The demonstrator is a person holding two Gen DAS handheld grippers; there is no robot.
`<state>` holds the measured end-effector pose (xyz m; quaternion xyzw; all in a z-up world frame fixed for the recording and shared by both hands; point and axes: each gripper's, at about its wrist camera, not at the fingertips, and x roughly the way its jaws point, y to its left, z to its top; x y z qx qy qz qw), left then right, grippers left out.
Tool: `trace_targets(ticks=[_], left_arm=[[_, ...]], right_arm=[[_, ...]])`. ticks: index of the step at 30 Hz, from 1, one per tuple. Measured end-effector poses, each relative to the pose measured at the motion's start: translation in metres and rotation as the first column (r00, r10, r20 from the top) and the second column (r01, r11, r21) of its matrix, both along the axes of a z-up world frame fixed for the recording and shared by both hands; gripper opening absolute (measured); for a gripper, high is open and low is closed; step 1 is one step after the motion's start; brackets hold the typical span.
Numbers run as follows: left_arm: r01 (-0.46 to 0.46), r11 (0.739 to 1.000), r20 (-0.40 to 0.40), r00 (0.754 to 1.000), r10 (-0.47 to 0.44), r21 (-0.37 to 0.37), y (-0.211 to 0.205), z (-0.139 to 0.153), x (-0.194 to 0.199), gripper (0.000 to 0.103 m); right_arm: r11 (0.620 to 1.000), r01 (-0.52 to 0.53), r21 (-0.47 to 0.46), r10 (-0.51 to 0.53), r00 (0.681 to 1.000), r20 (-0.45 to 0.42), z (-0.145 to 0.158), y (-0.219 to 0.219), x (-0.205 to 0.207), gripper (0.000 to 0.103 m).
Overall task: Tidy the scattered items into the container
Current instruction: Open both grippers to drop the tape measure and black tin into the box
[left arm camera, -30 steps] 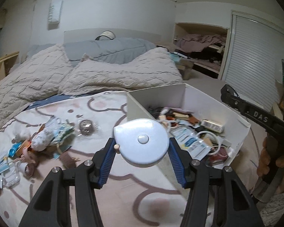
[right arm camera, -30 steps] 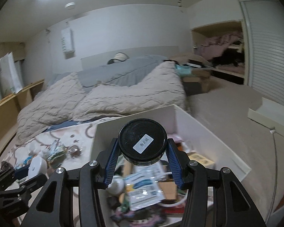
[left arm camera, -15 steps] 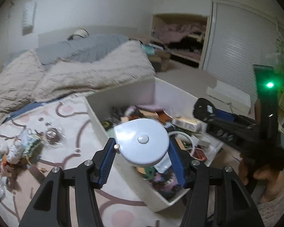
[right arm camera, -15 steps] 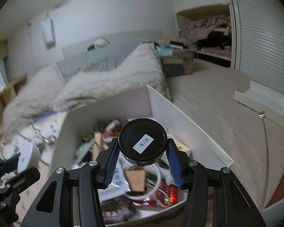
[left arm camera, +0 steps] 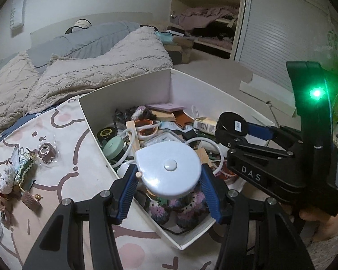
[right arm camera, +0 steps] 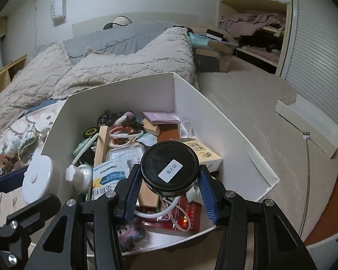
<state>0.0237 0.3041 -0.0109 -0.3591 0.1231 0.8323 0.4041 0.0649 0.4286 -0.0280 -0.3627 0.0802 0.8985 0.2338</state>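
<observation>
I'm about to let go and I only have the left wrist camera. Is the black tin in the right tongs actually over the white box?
Observer: Yes. In the right wrist view the black tin hangs inside the outline of the white box, above its near part.
Operator: Is the grip square?
Observer: Both blue pads of the right tongs press on the tin's sides, and its labelled lid faces the camera.
Operator: What would it land on?
Observer: Probably a red packet that lies flat in the near corner, with a white cable loop across it.
</observation>
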Motion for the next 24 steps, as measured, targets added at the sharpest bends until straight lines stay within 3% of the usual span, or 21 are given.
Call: trace_targets(ticks=[11, 24], left_arm=[[0.041, 0.994, -0.003, 0.999, -0.042, -0.105, 0.0075, -0.0036, 0.0011, 0.055], [0.043, 0.993, 0.045, 0.998, -0.038, -0.112, 0.0059, -0.0051, 0.0022, 0.058]], right_arm=[[1.000, -0.016, -0.010, 0.016, 0.998, 0.060, -0.0016, -0.0058, 0.0001, 0.051], [1.000, 0.027, 0.001, -0.027, 0.997, 0.071, -0.0003, -0.0029, 0.0023, 0.052]])
